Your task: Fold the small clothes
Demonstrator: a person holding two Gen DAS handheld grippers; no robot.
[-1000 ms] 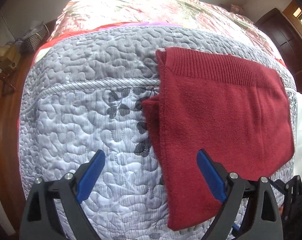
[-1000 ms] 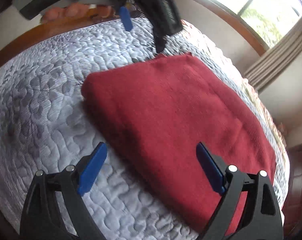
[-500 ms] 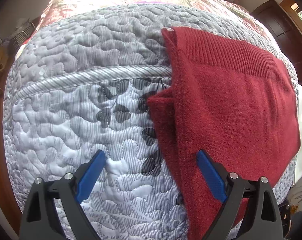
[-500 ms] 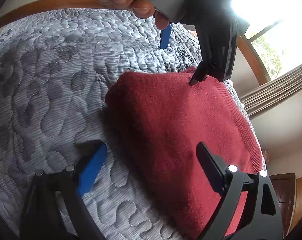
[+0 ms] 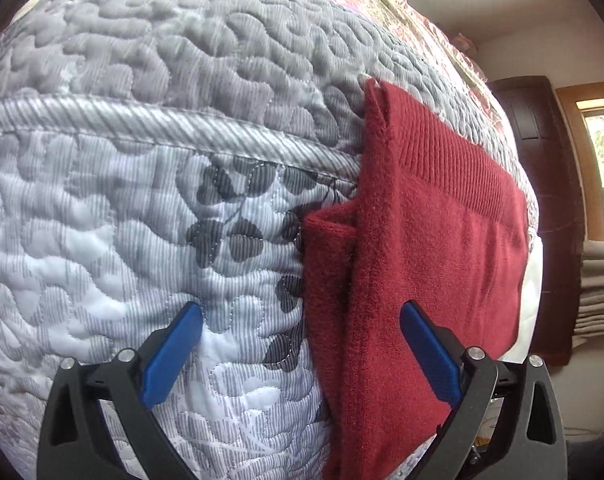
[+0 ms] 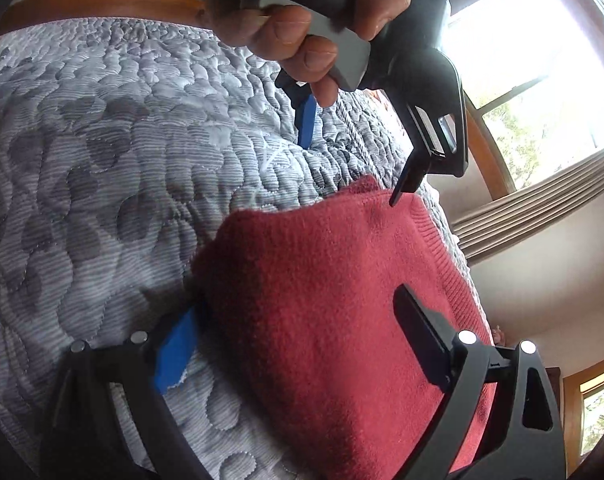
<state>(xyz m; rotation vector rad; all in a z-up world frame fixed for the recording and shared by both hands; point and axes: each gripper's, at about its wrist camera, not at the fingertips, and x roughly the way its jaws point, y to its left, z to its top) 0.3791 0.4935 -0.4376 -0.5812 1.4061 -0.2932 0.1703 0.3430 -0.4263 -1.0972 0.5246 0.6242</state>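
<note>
Open quilt on one side, crowded sweater edges on the other

Bare grey quilted bedspread [image 5: 150, 208] spreads wide beside the folded red sweater [image 5: 429, 264], free for a gripper to pass. In the right wrist view the left gripper [image 6: 347, 160] and the hand [image 6: 302, 12] holding it hang over the sweater's far corner, blocking that approach.

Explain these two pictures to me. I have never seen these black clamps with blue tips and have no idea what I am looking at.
There is no machine here: a person holds a two-finger clamp tool in each hand, and a camera on each tool looks along its fingers. One picture is the left gripper, open and holding nothing. The other is the right gripper, also open, astride the edge of a folded red knitted garment lying on a grey quilted bedspread. In that second picture the person's hand grips the left tool.
</note>
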